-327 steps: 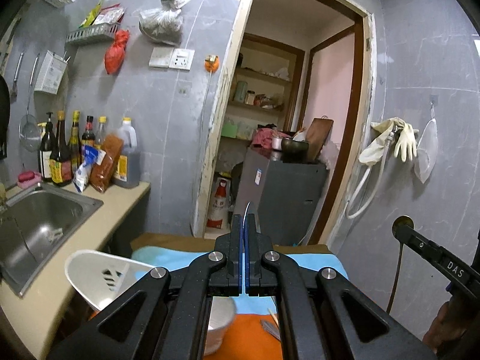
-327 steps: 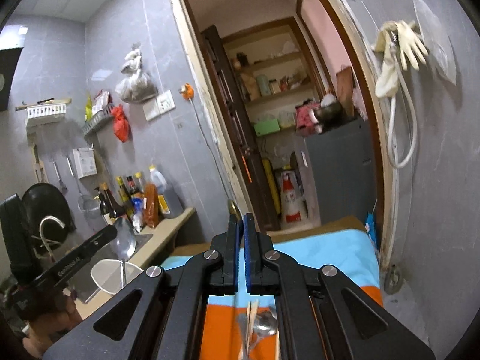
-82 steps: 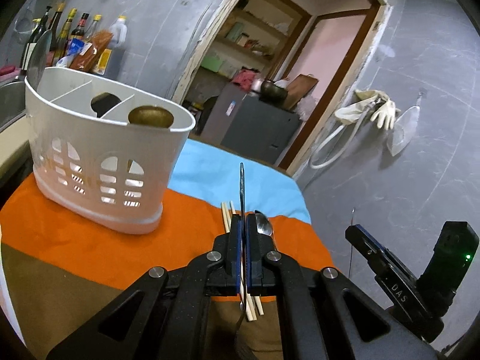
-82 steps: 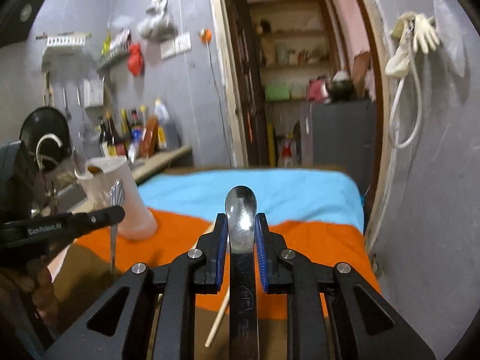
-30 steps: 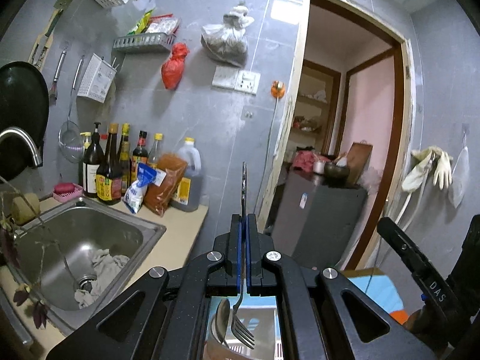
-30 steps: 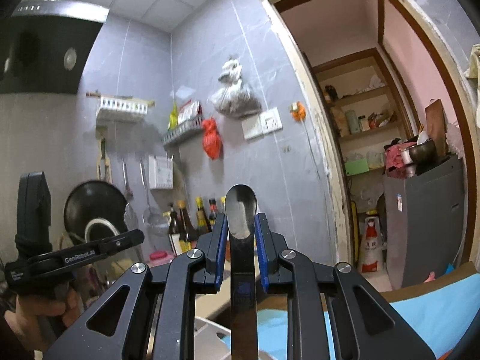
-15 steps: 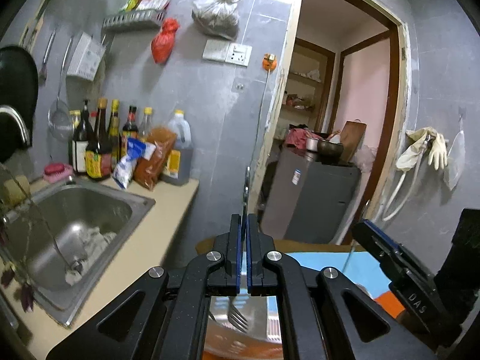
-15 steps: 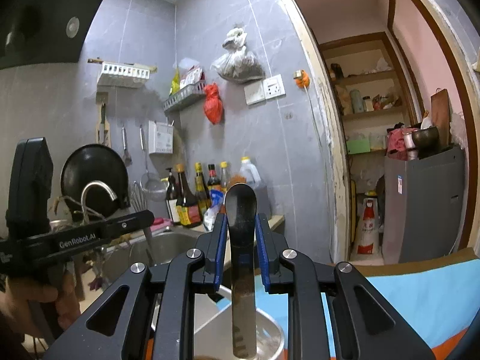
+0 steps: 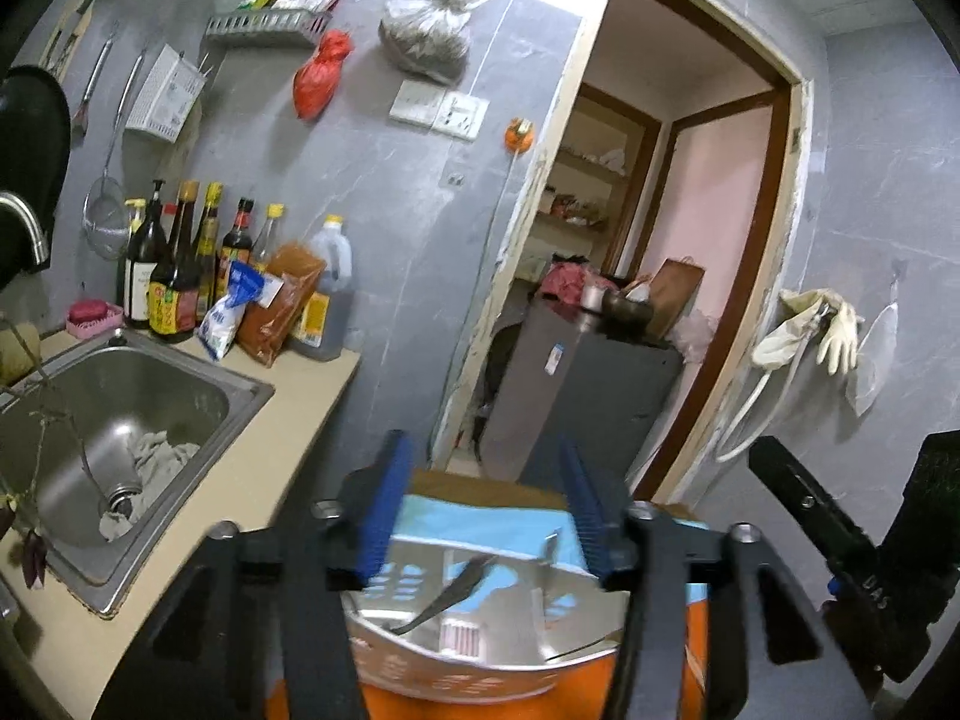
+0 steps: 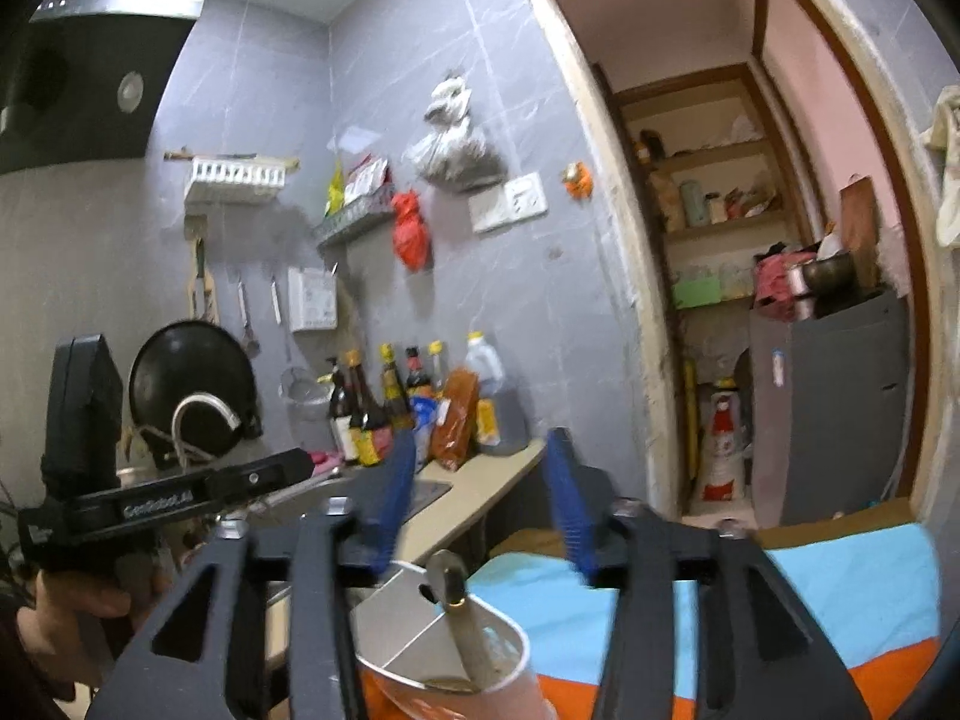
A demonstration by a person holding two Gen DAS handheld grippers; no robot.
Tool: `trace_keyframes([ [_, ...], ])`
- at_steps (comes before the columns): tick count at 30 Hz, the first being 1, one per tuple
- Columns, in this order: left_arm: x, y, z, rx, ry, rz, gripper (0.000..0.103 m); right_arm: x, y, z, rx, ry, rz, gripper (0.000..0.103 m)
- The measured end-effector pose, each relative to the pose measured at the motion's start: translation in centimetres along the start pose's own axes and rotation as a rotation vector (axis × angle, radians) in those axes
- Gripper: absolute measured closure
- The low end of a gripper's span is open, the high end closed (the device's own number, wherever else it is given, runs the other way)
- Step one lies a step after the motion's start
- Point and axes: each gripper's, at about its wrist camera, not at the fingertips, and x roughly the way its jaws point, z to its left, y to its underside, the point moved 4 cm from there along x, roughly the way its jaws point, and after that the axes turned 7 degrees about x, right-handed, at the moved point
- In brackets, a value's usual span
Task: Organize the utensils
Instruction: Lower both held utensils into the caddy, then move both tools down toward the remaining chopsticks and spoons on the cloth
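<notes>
Blue-padded jaws of both tools are opening w/ nothing pressed between them. Left tool (image 9: 480,504) hangs just above the white caddy (image 9: 420,669); a fork (image 9: 447,591) lies directly below its gap, inside the caddy, leaning handle-up toward the far right rim. Right tool (image 10: 477,501) sits over the caddy's (image 10: 516,645) right-end compartment, where a spoon (image 10: 462,618) stands below its gap, tilted, one end poking above the rim, lower end down inside. Both utensils appear dropped in, clear of the pads. Caddy stands at the left edge of the desk (image 10: 840,594), on its orange/blue cloth, next to the sink (image 9: 120,396). Any utensils left to sort can't be seen here; presumably they lie lower on the cloth, nearer the person, so next move likely means pulling back & tipping down. Can't tell which tool is nearer them.
</notes>
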Motion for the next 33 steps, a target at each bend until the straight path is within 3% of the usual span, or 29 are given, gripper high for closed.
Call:
trace_keyframes([
  [1, -0.2, -0.3, -0.7, 0.007, 0.007, -0.002, 0.052, -0.7, -0.7, -0.2, 0.002, 0.013, -0.008, 0.045],
  [3, -0.6, -0.8, -2.2, 0.030, 0.005, -0.005, 0.040, -2.0, -1.8, -0.5, 0.002, 0.041, -0.018, 0.031],
  [5, -1.2, -1.1, -3.8, 0.050, 0.000, -0.023, 0.017, -3.6, -2.7, -0.9, 0.001, 0.067, -0.032, 0.021],
  [8, -1.8, -1.2, -5.9, 0.056, 0.004, -0.043, 0.008, -6.1, -3.9, -1.6, -0.014, 0.115, -0.039, 0.013],
  [11, -1.8, -0.8, -8.0, 0.080, 0.002, -0.034, 0.007, -8.4, -4.5, -2.6, -0.018, 0.160, -0.043, 0.000],
  [20, -1.2, 2.7, -12.8, 0.143, 0.021, -0.002, 0.006, -14.1, -3.7, -6.4, -0.034, 0.289, -0.033, 0.000],
  [28, 1.0, 8.2, -15.2, 0.166, 0.024, 0.128, 0.006, -15.7, -0.9, -10.5, -0.006, 0.385, 0.046, 0.000],
  [33, 2.6, 11.4, -15.7, 0.166, 0.019, 0.199, 0.007, -15.3, 1.3, -13.0, 0.028, 0.395, 0.113, 0.000],
])
